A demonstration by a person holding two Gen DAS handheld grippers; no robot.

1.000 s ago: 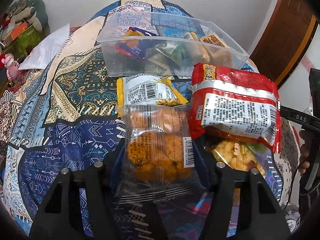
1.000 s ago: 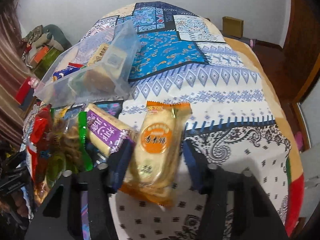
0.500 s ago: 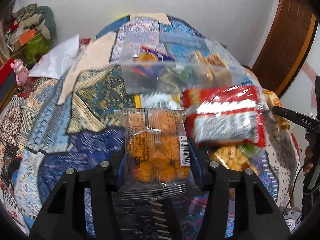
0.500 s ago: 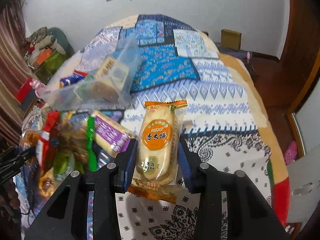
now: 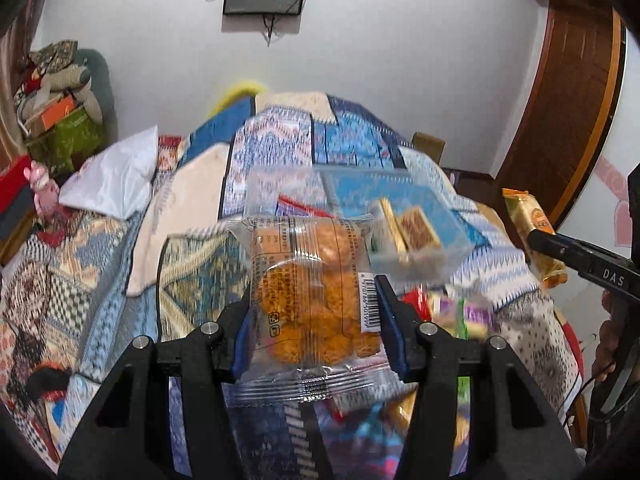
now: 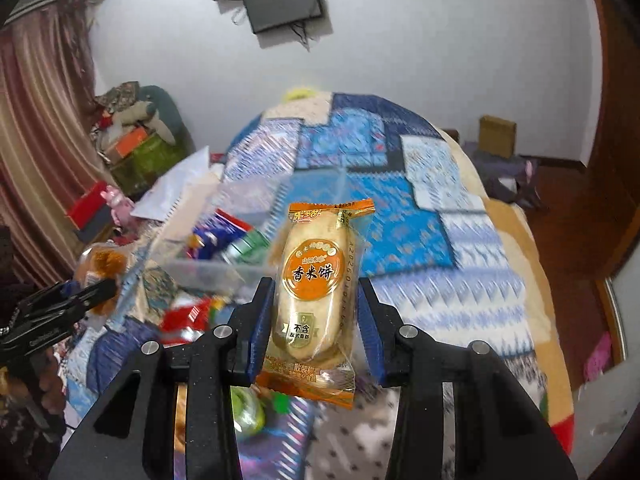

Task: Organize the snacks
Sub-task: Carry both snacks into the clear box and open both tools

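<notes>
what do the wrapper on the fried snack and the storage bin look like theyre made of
Fried snack wrapper: thin clear glossy plastic film, likely; contents show through, crimped seam at its end. Storage bin: clear rigid plastic, apparently; packets visible through its straight walls, though the picture is blurred.

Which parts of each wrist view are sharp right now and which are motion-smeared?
Left wrist view: clear-wrapped fried snack pack sharp, clear bin and bedspread smeared. Right wrist view: orange rice cracker pack crisp, loose snacks streaked, strong fisheye bending.
</notes>
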